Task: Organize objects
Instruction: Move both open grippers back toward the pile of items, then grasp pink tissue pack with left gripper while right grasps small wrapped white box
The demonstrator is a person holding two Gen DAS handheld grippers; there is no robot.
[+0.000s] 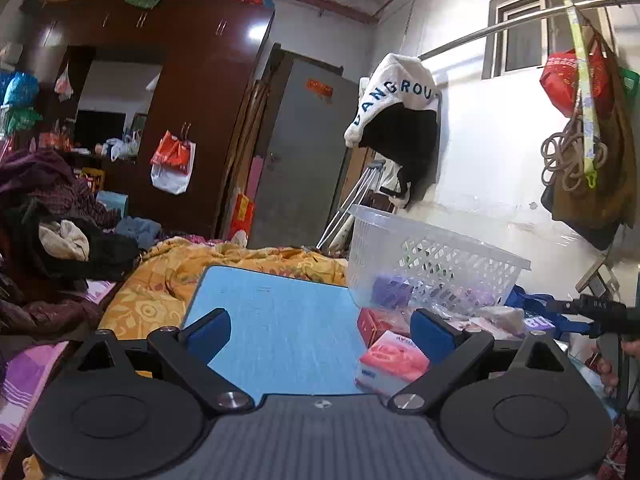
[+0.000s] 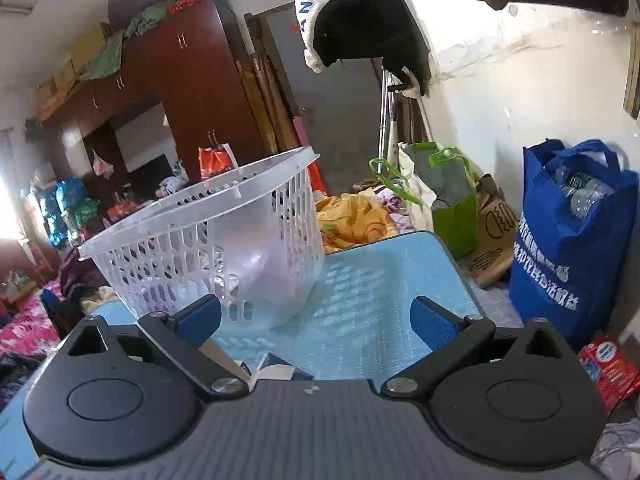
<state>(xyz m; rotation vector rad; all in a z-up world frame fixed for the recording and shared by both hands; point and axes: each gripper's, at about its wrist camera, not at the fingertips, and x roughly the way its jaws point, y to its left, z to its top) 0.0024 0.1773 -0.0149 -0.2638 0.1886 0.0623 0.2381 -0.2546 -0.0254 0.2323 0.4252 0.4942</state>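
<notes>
A clear plastic basket (image 1: 432, 264) stands at the right of a light blue table top (image 1: 272, 320); something purple (image 1: 390, 290) shows through its wall. A pink tissue pack (image 1: 394, 360) and a red box (image 1: 370, 326) lie in front of it, beside my left gripper's right finger. My left gripper (image 1: 322, 334) is open and empty above the table. In the right wrist view the basket (image 2: 208, 240) stands just ahead to the left on the blue table top (image 2: 380, 292). My right gripper (image 2: 316, 322) is open and empty. A small white and dark box (image 2: 276, 370) lies under it.
A blue tote bag with bottles (image 2: 568, 240), a green bag (image 2: 448, 200) and a red box (image 2: 610, 368) sit right of the table. A yellow bedspread (image 1: 200, 268) and piled clothes (image 1: 52, 220) lie beyond. The other gripper's body (image 1: 600, 314) shows at right.
</notes>
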